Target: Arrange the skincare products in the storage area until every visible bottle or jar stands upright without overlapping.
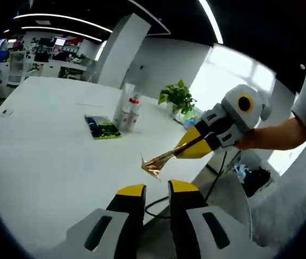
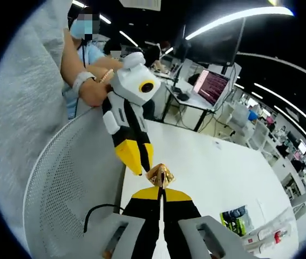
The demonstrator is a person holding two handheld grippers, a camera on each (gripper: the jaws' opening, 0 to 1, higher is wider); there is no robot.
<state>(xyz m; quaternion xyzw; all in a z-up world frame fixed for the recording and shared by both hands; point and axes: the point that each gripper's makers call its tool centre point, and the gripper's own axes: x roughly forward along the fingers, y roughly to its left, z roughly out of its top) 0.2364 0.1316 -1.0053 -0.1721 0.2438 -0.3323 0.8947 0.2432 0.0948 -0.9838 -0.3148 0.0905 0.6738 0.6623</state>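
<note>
**White table w/ skincare items**

Large white glossy table [image 1: 45, 156]. Near its far edge, a cluster of upright white plastic bottles w/ red accents [image 1: 128, 112]; just beside them a flat dark sachet w/ green-yellow print [image 1: 102, 127] lies on the top.

Left gripper [image 1: 155, 189] low, jaws slightly parted, nothing between. Right gripper [image 1: 155, 162] pinching crumpled gold wrapper [image 1: 153, 165]. Upright bottles [image 1: 128, 111] beside green-black packet [image 1: 102, 128] on white table [image 1: 39, 145]. Potted plant [image 1: 178, 98] behind.
</note>
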